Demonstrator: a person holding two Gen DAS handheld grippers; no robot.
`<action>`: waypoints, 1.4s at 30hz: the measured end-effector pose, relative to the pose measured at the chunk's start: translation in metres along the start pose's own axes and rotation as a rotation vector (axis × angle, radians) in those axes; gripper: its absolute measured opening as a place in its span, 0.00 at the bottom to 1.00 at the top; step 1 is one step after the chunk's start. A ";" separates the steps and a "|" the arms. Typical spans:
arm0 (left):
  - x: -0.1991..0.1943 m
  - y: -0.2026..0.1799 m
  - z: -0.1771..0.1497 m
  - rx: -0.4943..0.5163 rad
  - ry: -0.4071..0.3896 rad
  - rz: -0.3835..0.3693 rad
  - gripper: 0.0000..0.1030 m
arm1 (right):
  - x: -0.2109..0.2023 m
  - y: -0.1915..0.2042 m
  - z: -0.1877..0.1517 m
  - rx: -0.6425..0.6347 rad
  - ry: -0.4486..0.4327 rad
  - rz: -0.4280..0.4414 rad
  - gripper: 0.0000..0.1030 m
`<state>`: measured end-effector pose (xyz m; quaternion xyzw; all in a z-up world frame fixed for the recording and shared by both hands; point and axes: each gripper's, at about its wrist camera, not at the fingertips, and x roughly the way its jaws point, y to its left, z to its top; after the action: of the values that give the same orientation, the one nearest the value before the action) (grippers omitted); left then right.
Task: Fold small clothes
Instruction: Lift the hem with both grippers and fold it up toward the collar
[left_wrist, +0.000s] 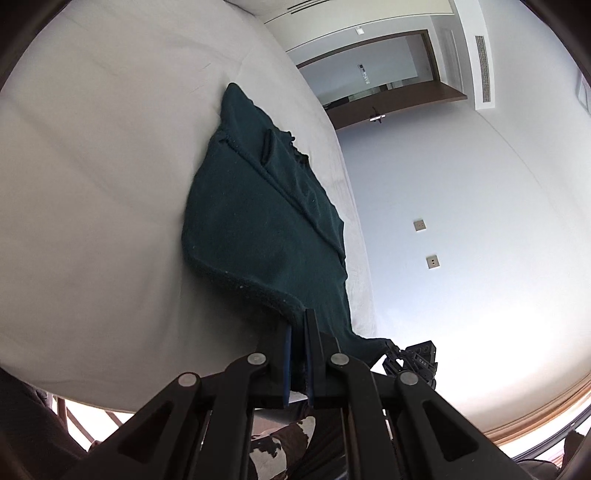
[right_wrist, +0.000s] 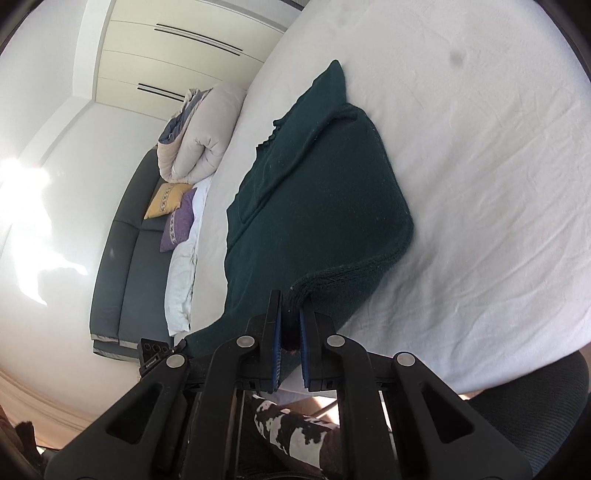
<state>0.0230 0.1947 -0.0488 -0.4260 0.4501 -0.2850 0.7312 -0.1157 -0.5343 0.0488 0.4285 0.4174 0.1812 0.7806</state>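
A: While the sweater (left_wrist: 266, 229) lay across the white bed (left_wrist: 92, 166), where did the left gripper (left_wrist: 298, 332) have it?

B: At the near hem. Its jaws were clamped on the thick knit edge, and the cloth rose off the sheet to meet them. The far part of the sweater rested flat on the bed, running away toward the bed's edge.

A: Anything else in the left view?

B: To the right of the sweater, a pale wall with two sockets (left_wrist: 425, 243), and a dark-framed doorway (left_wrist: 384, 85) above them. Low at the right, the right gripper's (left_wrist: 392, 352) black body showed at the other end of the hem, which stretched between the two.

A: And from the right wrist?

B: At the left stood a dark sofa (right_wrist: 125, 258) with a yellow cushion (right_wrist: 164, 201), a purple cushion (right_wrist: 179, 223) and a rolled pale duvet (right_wrist: 199, 136). Then the sweater (right_wrist: 321, 206), dark green, spread on the bed (right_wrist: 498, 184). The right gripper (right_wrist: 290, 321) was closed on the hem there too, the ribbed edge pinched between its blue pads (right_wrist: 276, 354).

A: Was the hem lifted on that side?

B: Yes, it curved up from the sheet into the jaws. Below both grippers a black-and-white patterned trouser leg (right_wrist: 291, 432) showed.
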 end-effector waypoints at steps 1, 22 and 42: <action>0.000 0.000 0.005 -0.003 -0.010 -0.008 0.06 | 0.001 0.002 0.004 0.003 -0.008 0.006 0.07; 0.068 -0.007 0.186 -0.054 -0.159 -0.041 0.06 | 0.100 0.046 0.196 0.034 -0.197 -0.008 0.07; 0.184 0.075 0.299 -0.201 -0.138 0.139 0.41 | 0.259 -0.008 0.343 0.148 -0.206 -0.219 0.11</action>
<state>0.3743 0.1923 -0.1223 -0.4835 0.4534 -0.1569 0.7321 0.3123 -0.5510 0.0114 0.4531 0.3916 0.0187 0.8006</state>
